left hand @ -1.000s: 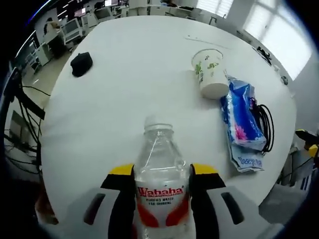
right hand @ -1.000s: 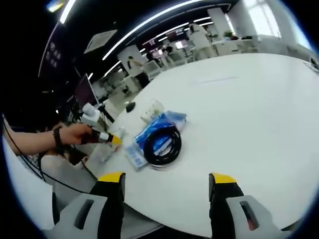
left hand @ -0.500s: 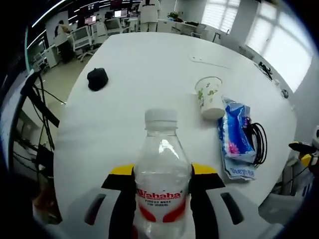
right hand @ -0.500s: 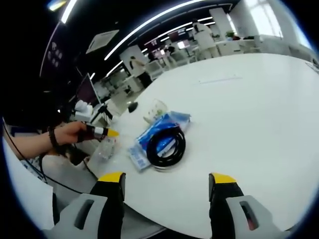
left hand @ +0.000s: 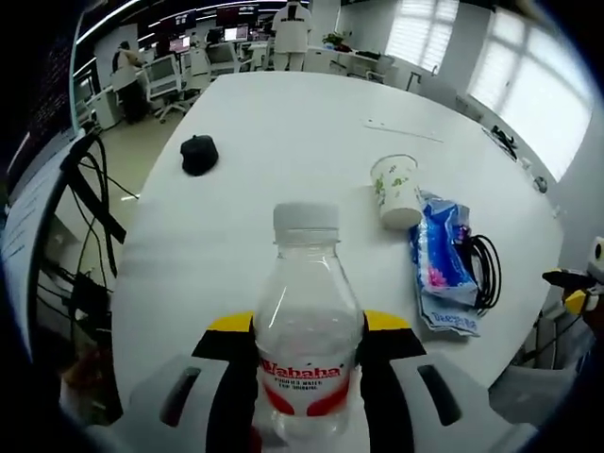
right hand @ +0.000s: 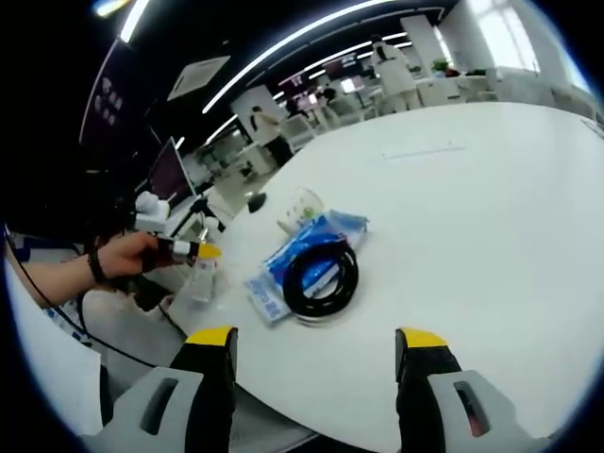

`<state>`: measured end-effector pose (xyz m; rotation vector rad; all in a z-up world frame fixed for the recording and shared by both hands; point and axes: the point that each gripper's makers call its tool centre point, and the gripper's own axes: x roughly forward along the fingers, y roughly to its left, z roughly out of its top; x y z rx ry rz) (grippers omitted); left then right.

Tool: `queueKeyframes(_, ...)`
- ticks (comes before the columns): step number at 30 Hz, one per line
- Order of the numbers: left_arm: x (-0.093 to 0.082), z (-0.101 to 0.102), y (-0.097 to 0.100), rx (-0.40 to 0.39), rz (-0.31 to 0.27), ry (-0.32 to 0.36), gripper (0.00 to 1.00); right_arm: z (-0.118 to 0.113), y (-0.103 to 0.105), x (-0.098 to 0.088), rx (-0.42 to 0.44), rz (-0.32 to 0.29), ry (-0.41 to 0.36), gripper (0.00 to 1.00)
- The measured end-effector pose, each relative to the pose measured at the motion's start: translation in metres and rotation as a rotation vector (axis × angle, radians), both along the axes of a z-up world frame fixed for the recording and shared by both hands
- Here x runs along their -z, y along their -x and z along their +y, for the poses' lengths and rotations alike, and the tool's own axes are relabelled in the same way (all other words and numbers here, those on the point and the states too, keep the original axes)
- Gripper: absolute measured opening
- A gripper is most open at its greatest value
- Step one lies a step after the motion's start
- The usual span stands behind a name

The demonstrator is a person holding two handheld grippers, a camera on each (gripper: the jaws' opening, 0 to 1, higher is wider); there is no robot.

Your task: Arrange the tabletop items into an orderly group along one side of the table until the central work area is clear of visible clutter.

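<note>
My left gripper [left hand: 309, 344] is shut on a clear Wahaha water bottle [left hand: 307, 330] with a white cap, held upright above the near edge of the white table [left hand: 264, 170]. On the table lie a paper cup [left hand: 396, 191], a blue tissue pack [left hand: 442, 262], a black cable coil [left hand: 487, 269] and a black mouse [left hand: 199, 154]. My right gripper [right hand: 316, 377] stands open over the table edge, with nothing between its jaws. In the right gripper view the cable coil [right hand: 322, 276] rests on the blue pack [right hand: 307, 257], and the cup [right hand: 300, 208] stands behind. A person's hand holds the left gripper [right hand: 184, 252] with the bottle [right hand: 201, 279].
Black cables [left hand: 90, 217] hang off the table's left side in the left gripper view. Office desks, chairs and people stand in the background [right hand: 377, 75]. A broad bare stretch of table [right hand: 491, 208] lies to the right of the pack.
The left gripper has lifted and pulled back with the bottle, so more of the table shows. The right gripper view has shifted only slightly.
</note>
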<state>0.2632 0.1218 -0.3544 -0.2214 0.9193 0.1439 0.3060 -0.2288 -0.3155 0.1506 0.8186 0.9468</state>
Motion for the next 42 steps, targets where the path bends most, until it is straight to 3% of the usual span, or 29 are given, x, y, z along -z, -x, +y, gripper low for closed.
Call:
queueKeyframes(14, -0.013, 0.004, 0.013, -0.021, -0.040, -0.014, 0.41, 0.000, 0.004, 0.001, -0.008, 0.000, -0.003, 0.69)
queueKeyframes(26, -0.028, 0.001, 0.040, -0.029, -0.083, -0.050, 0.41, 0.012, 0.009, 0.004, -0.044, 0.005, -0.005, 0.69)
queueKeyframes(37, -0.023, 0.003, 0.060, -0.035, -0.100, -0.085, 0.41, 0.020, 0.013, 0.002, -0.071, 0.003, 0.000, 0.68)
queueKeyframes(42, -0.022, -0.008, 0.068, -0.008, -0.102, -0.127, 0.41, 0.024, 0.017, 0.003, -0.081, 0.006, 0.004, 0.68)
